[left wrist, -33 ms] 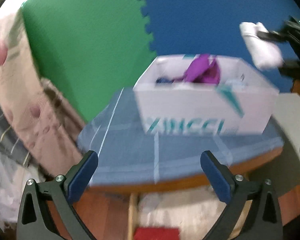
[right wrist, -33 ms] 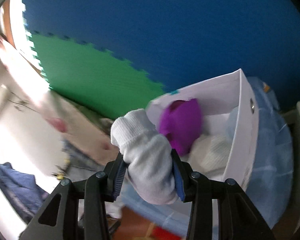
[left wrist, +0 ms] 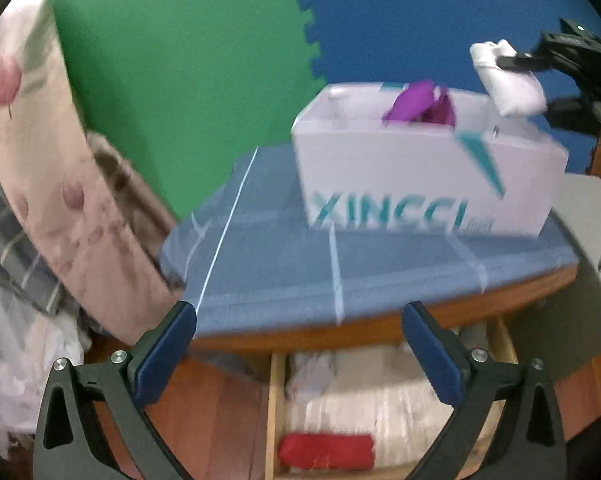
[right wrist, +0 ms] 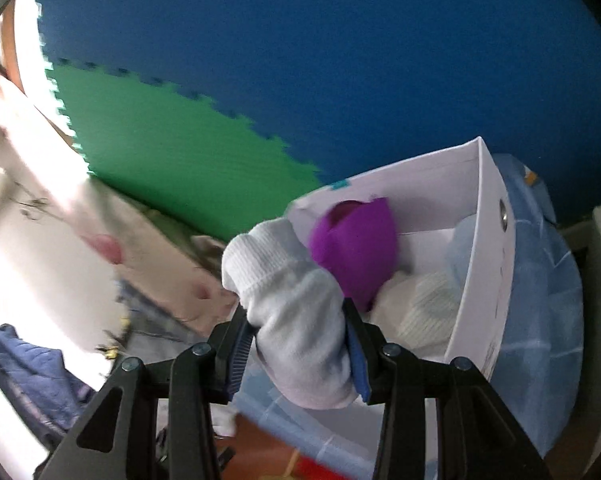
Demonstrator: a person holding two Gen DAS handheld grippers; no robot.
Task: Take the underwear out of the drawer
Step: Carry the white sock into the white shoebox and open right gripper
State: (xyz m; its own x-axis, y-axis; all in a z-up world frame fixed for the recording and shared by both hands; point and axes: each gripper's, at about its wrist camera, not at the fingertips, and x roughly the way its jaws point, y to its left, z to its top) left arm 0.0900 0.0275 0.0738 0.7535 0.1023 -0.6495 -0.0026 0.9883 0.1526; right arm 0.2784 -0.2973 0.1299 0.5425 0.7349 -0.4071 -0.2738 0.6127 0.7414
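Far left in the left wrist view: floral bedding [left wrist: 32, 184] piled against a green foam mat [left wrist: 180, 80], a blue mat [left wrist: 420, 16] beyond. Centre: desk [left wrist: 380, 320] under a blue checked cloth [left wrist: 300, 264], carrying a white cardboard box [left wrist: 420, 184] with a purple garment [left wrist: 420, 104] poking above the rim. Near edge, below the desk: open drawer [left wrist: 276, 400], holding pale folded underwear [left wrist: 380, 400] and a red folded piece [left wrist: 326, 450]. Left gripper [left wrist: 300, 356] wide open, nothing between the fingers [left wrist: 166, 354], poised over the drawer's mouth; the red piece lies just below and slightly right of the gap, long axis running left to right, roughly in line with the finger spread. Probably calls for a dip down and a turn of the wrist. Left gripper clearly the nearer one. Far right: right gripper [right wrist: 300, 344] raised beside the box, fingers [right wrist: 236, 356] clamped on a white rolled garment [right wrist: 296, 312], ribbed cuff up, hanging near the box's left wall. Likely bound for the box. Frames blurred; drawer's depth hard to judge.
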